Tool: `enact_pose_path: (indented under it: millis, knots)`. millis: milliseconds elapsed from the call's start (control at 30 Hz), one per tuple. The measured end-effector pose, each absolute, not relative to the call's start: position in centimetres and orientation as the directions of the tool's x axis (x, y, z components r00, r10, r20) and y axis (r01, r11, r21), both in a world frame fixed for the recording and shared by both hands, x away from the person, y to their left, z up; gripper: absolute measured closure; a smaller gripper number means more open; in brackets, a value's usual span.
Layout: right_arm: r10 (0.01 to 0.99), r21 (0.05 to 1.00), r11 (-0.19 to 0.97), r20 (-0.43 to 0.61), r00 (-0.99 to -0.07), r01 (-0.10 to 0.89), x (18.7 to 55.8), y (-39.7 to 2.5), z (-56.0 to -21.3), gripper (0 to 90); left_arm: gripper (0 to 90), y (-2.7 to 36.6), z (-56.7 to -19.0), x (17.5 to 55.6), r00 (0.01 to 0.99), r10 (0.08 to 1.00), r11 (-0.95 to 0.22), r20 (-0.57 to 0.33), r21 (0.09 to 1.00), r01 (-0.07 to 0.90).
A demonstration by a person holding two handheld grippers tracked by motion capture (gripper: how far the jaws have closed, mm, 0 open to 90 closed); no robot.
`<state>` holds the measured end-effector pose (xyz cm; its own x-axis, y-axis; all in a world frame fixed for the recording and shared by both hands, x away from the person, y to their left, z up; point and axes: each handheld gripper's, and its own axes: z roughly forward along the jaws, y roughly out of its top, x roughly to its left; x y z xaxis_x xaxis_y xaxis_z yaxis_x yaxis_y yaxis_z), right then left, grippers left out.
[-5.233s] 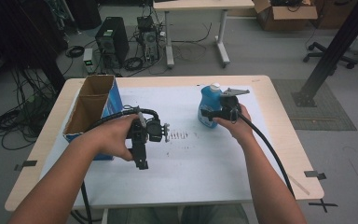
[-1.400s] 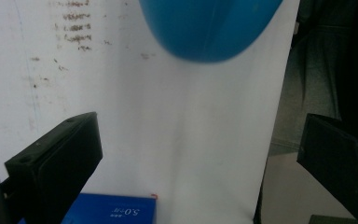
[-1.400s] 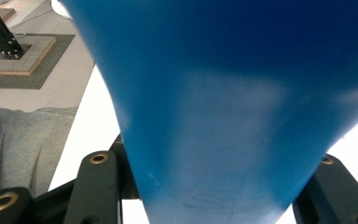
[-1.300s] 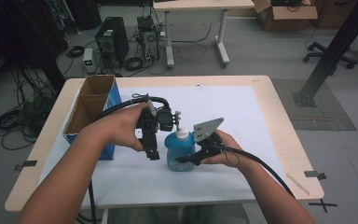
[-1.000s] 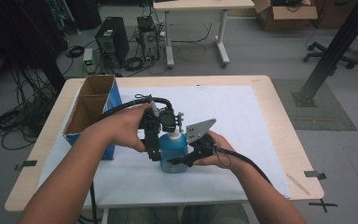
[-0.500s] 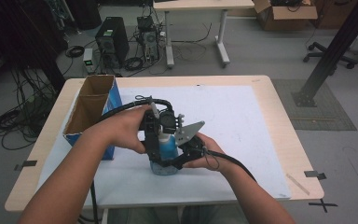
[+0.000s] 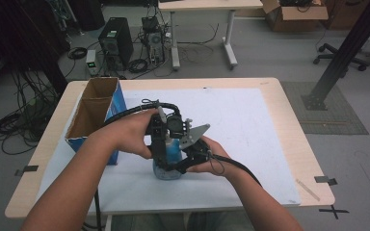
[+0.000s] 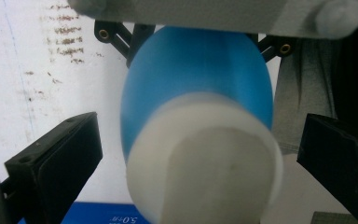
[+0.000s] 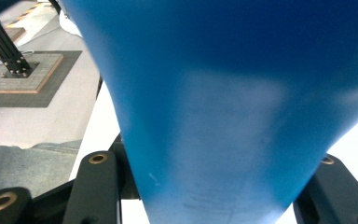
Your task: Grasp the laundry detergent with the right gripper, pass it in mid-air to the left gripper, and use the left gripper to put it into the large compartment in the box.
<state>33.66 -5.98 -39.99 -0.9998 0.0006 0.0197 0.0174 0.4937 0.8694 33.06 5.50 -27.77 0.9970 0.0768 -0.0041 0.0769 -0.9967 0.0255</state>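
Standing on the white mat near the table's front edge, blue bottle with white cap; right gripper clamped on its body, left gripper over the cap, jaws apart either side. Cardboard box sits left.

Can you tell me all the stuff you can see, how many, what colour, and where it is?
bottle: 1, blue with a white cap, on the white sheet, between both grippers
cardboard box: 1, brown inside and blue outside, open, left part of table
white sheet: 1, white, covers most of the table
table: 1, light wood, middle of the room
computer tower: 1, black, on the floor behind the table
left gripper: 1, black, jaws open either side of the cap
right gripper: 1, black, around the bottle's body
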Motion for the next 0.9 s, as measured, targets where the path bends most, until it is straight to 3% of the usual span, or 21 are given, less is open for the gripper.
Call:
enact_pose_path:
  millis: [900]
  knots:
    - [0.011,0.877,0.480,0.015,-1.000,0.018,33.45,-5.93,-39.74,45.6,14.3,5.22,-27.81,32.38,0.998,0.048,-0.999,0.048,0.020,0.047]
